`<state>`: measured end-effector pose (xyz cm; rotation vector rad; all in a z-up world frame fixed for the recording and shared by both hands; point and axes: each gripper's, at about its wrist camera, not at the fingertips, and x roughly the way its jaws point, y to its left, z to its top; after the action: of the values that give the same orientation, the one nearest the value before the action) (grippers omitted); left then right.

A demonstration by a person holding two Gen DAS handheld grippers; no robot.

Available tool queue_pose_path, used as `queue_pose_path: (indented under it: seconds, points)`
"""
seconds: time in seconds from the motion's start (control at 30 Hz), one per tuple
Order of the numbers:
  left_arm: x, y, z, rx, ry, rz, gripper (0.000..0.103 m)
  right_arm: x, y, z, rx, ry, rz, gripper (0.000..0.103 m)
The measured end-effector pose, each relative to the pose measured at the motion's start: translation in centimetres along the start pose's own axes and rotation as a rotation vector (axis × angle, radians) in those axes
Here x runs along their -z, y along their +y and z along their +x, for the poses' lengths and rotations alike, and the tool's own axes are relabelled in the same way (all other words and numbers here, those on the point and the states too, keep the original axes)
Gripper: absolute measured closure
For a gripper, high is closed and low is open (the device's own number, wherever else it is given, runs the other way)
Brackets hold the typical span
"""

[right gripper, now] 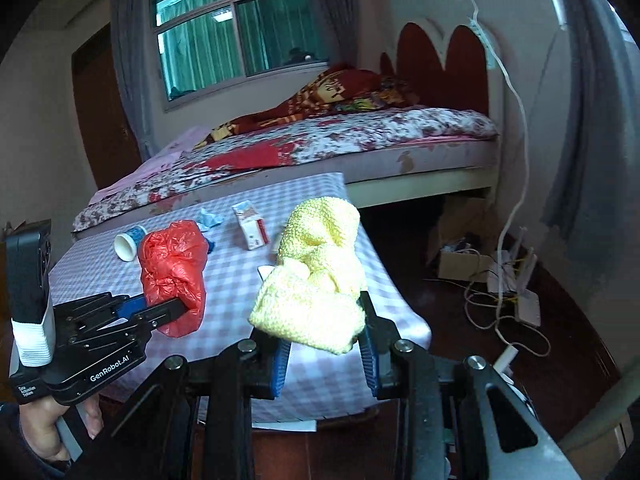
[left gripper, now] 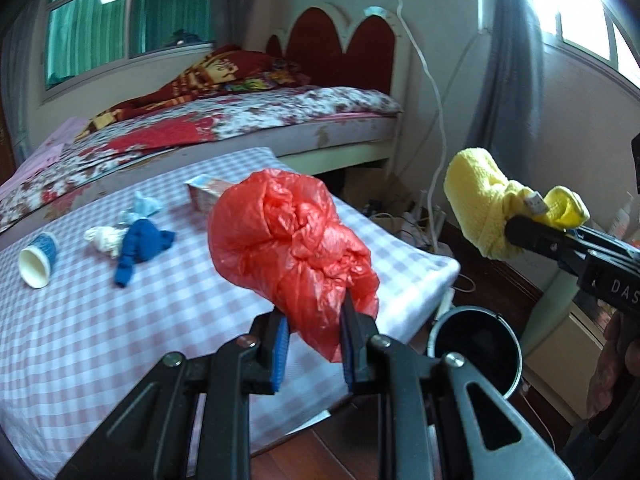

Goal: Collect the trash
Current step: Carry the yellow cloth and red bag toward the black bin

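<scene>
My left gripper (left gripper: pixel 314 330) is shut on a crumpled red plastic bag (left gripper: pixel 292 240) and holds it above the table's near right edge; the bag also shows in the right wrist view (right gripper: pixel 174 268). My right gripper (right gripper: pixel 324 340) is shut on a bunched yellow cloth (right gripper: pixel 316 276), held in the air right of the red bag; the cloth also shows in the left wrist view (left gripper: pixel 488 204). A black trash bin (left gripper: pixel 476 348) stands open on the floor below, right of the table. On the checked tablecloth (left gripper: pixel 120 340) lie a paper cup (left gripper: pixel 38 260), a blue wad (left gripper: pixel 138 246), a white wad (left gripper: pixel 104 238), a light blue scrap (left gripper: pixel 144 206) and a small carton (right gripper: pixel 252 230).
A bed (left gripper: pixel 240 120) with a floral cover stands behind the table. Cables, a power strip and a cardboard box (right gripper: pixel 460 264) lie on the dark wood floor at the right. A grey curtain (left gripper: pixel 508 60) hangs by the right window.
</scene>
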<state>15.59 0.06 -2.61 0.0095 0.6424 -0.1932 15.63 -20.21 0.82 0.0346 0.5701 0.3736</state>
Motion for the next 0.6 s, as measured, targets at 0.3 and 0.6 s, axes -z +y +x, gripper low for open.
queue_pose_path:
  seconds: [0.3, 0.6]
  points:
    - [0.4, -4.8, 1.2, 0.075, 0.015, 0.063, 0.080, 1.9, -4.0, -2.2, 0.077, -0.008, 0.052, 0.071]
    - [1.5, -9.8, 2.4, 0.160, 0.043, 0.125, 0.080, 4.3, -8.1, -4.5, 0.154, 0.005, 0.086, 0.071]
